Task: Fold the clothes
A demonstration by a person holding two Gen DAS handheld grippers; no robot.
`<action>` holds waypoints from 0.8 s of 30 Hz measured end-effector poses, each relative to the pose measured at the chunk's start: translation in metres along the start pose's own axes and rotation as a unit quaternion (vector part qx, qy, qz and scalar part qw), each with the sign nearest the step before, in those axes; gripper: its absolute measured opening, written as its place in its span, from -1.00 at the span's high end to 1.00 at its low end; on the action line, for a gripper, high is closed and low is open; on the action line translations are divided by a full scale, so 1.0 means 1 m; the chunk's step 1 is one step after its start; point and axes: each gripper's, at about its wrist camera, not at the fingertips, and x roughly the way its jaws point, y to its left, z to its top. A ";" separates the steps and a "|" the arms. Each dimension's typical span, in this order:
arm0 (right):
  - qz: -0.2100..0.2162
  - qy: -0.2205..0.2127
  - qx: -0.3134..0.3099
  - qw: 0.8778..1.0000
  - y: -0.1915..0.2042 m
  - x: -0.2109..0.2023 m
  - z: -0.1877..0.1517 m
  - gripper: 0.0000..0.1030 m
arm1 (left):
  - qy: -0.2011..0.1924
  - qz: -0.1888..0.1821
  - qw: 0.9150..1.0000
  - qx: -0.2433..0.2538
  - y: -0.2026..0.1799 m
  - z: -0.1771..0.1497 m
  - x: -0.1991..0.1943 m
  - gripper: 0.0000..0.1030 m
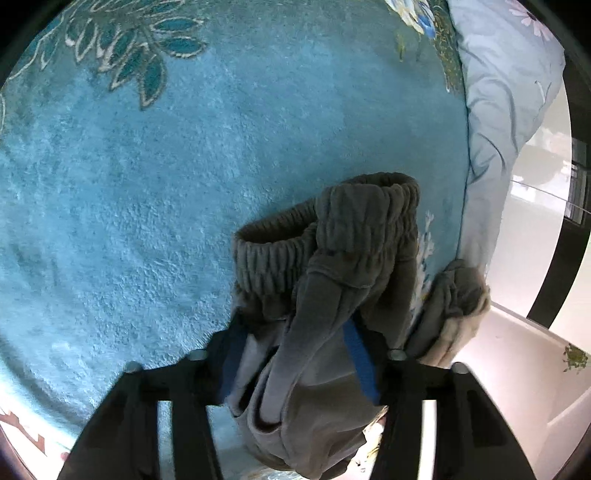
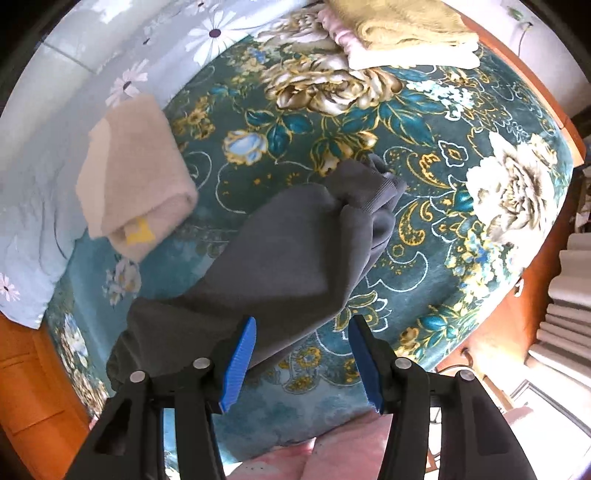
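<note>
Grey sweatpants (image 1: 332, 280) with a gathered elastic waistband are bunched up on the teal plush blanket (image 1: 184, 184). My left gripper (image 1: 295, 363) has its blue pads (image 1: 360, 363) spread wide, with the bunched cloth filling the gap between them. In the right wrist view a grey leg of the sweatpants (image 2: 288, 258) stretches from lower left up to its ribbed cuff near the middle. My right gripper (image 2: 301, 363) is open just above the flowered blanket (image 2: 461, 258). Its left pad (image 2: 238, 363) overlaps the cloth's edge, and nothing lies between the pads.
A folded beige towel (image 2: 136, 173) lies to the left. A stack of folded cloths (image 2: 402, 29) sits at the far end. A pale blue daisy-print quilt (image 2: 55, 147) lines the left side. The wooden bed frame (image 2: 29, 369) borders it, and pink fabric (image 2: 332, 454) is at the near edge.
</note>
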 end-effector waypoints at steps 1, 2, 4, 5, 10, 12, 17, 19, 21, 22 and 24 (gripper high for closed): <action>0.000 0.000 0.001 1.000 0.001 0.000 -0.002 -0.09 | -0.001 0.002 1.000 -0.003 0.000 -0.001 -0.002 0.32; 0.001 0.000 0.001 1.000 0.003 0.000 -0.004 -0.09 | -0.004 0.000 1.000 -0.007 0.001 -0.002 -0.004 0.42; 0.006 0.002 0.002 1.000 0.009 0.003 -0.008 -0.09 | -0.010 -0.012 1.000 -0.014 0.001 -0.004 -0.012 0.48; 0.009 0.004 0.003 1.000 0.011 0.005 -0.009 -0.09 | -0.019 -0.019 1.000 -0.013 0.001 -0.003 -0.020 0.56; 0.027 0.005 -0.002 1.000 0.023 0.011 -0.014 -0.09 | -0.065 -0.054 0.996 -0.010 -0.001 0.000 -0.063 0.65; 0.033 0.003 -0.008 0.999 0.025 0.011 -0.015 -0.09 | -0.085 -0.066 0.994 -0.012 0.000 0.003 -0.080 0.65; 0.043 0.006 0.009 0.999 0.012 0.017 -0.019 -0.09 | -0.099 -0.013 0.995 -0.029 0.018 0.016 -0.100 0.64; 0.048 0.007 0.026 0.999 0.001 0.020 -0.020 -0.09 | -0.098 0.004 0.994 -0.043 0.020 0.019 -0.107 0.63; 0.062 0.003 0.046 0.997 -0.010 0.021 -0.018 -0.09 | -0.097 0.021 0.993 -0.058 0.022 0.022 -0.115 0.63; 0.069 0.000 0.055 0.996 -0.015 0.021 -0.016 -0.09 | -0.096 0.029 0.993 -0.065 0.023 0.023 -0.118 0.63; 0.083 -0.003 0.075 0.994 -0.025 0.024 -0.014 -0.09 | -0.095 0.046 0.991 -0.079 0.025 0.026 -0.125 0.51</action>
